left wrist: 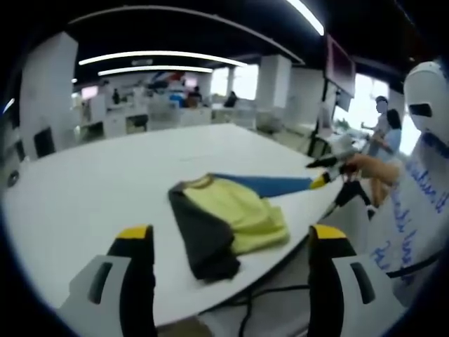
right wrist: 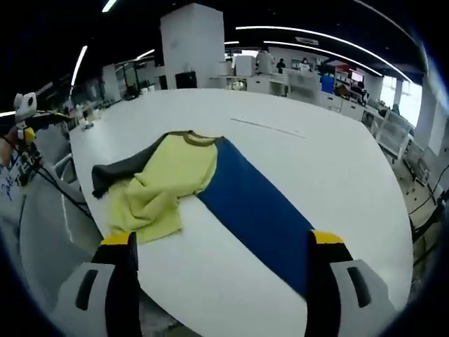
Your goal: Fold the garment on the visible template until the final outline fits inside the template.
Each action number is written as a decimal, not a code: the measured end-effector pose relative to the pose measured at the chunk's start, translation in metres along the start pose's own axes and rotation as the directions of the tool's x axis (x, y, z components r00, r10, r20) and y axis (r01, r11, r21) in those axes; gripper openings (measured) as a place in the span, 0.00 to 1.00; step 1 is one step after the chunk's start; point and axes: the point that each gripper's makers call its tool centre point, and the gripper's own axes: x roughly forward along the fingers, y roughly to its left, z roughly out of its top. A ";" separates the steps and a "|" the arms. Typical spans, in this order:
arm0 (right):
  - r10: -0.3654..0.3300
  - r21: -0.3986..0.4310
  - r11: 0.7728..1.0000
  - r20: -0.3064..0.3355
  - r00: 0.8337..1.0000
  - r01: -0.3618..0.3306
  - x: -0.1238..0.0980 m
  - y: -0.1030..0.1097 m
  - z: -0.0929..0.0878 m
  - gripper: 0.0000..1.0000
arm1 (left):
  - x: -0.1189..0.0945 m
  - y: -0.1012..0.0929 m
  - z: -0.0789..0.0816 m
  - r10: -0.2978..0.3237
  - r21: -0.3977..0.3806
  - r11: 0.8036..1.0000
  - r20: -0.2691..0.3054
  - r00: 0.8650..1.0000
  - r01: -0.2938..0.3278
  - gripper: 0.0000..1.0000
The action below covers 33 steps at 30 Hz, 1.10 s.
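My left tongs [left wrist: 231, 242] and right tongs [right wrist: 223, 246] both stood spread apart, gripping nothing, above the white surface [right wrist: 330, 161]. The yellow, blue and dark grey garment [right wrist: 203, 182] lay partly folded near the surface's edge, the yellow part bunched.

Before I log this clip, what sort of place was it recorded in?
Most likely an open-plan office or lab. A large white table carries the garment, rows of desks fill the background, long ceiling light strips run overhead, and people stand near bright windows.
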 end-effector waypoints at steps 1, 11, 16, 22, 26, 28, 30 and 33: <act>0.002 -0.002 1.000 0.005 1.000 -0.002 -0.001 0.002 0.003 1.00 | 0.000 0.000 0.000 0.000 0.000 1.000 0.001 1.000 0.000 0.87; 0.060 -0.066 0.996 0.043 0.997 -0.057 -0.012 0.029 0.033 1.00 | -0.001 0.002 -0.001 0.001 -0.004 1.000 0.003 1.000 -0.001 0.89; 0.109 -0.096 0.990 0.075 0.991 -0.101 -0.015 0.043 0.044 1.00 | 0.000 0.002 -0.003 -0.003 -0.007 1.000 -0.003 1.000 0.003 0.89; 0.128 -0.128 0.985 0.078 0.989 -0.117 -0.020 0.055 0.050 1.00 | 0.000 0.001 -0.001 -0.012 0.002 1.000 -0.003 1.000 0.012 0.91; 0.178 -0.121 0.979 0.095 0.979 -0.166 -0.024 0.074 0.057 1.00 | 0.001 0.000 0.000 -0.019 -0.001 1.000 -0.005 1.000 0.019 0.91; 0.171 -0.163 0.974 0.095 0.981 -0.154 -0.026 0.078 0.060 1.00 | 0.001 -0.001 0.001 -0.024 0.004 1.000 -0.005 1.000 0.024 0.92; 0.164 -0.178 0.973 0.086 0.983 -0.147 -0.028 0.082 0.062 1.00 | 0.002 -0.002 0.002 -0.029 0.012 1.000 -0.005 1.000 0.029 0.94; 0.164 -0.186 0.972 0.089 0.982 -0.146 -0.031 0.086 0.064 1.00 | 0.002 -0.003 0.003 -0.033 0.019 0.999 -0.004 0.999 0.033 0.95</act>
